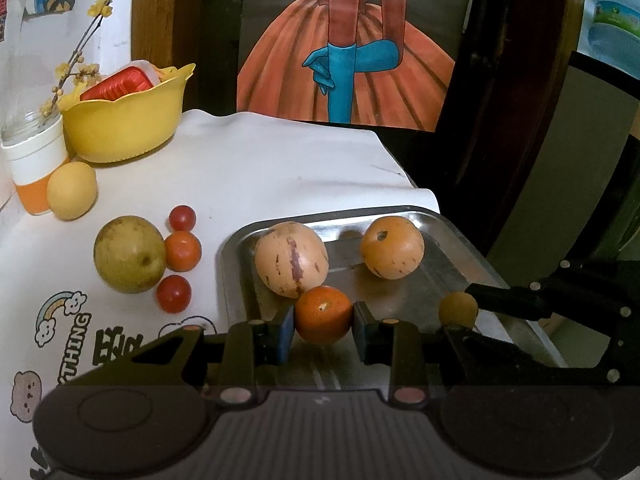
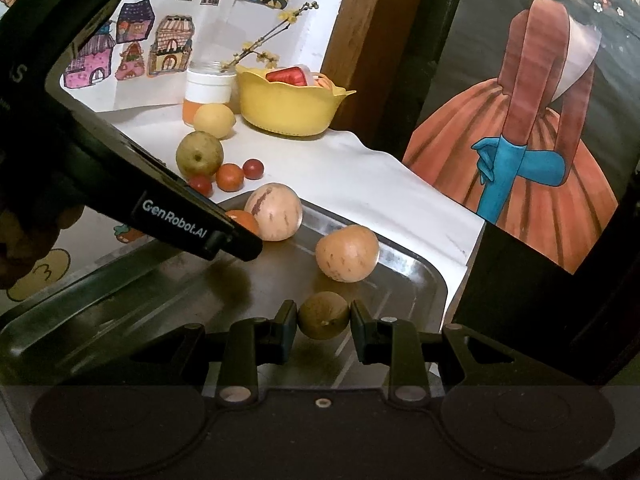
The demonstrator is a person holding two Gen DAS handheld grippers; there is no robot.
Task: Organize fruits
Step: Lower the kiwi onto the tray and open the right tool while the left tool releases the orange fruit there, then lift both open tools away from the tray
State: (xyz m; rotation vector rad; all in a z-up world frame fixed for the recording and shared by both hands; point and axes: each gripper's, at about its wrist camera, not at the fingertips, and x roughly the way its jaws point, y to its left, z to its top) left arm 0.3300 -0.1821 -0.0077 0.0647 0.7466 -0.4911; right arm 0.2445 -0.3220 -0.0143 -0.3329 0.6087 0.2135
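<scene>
Two tools are both loaded over the metal tray [image 1: 448, 276]. My left tool [image 1: 323, 334] is clamped on a small orange [image 1: 324, 314], its pads pressing each side; just ahead of it sits a striped pale melon [image 1: 291, 259], with a second one [image 1: 392, 247] ahead to the right. My right tool [image 2: 324, 330] grips a small brownish-green fruit [image 2: 323, 315] above the tray's near end. Off to my left on the counter [image 1: 248, 168] lie a green pear [image 1: 129, 254] and three small tomatoes [image 1: 182, 251].
</scene>
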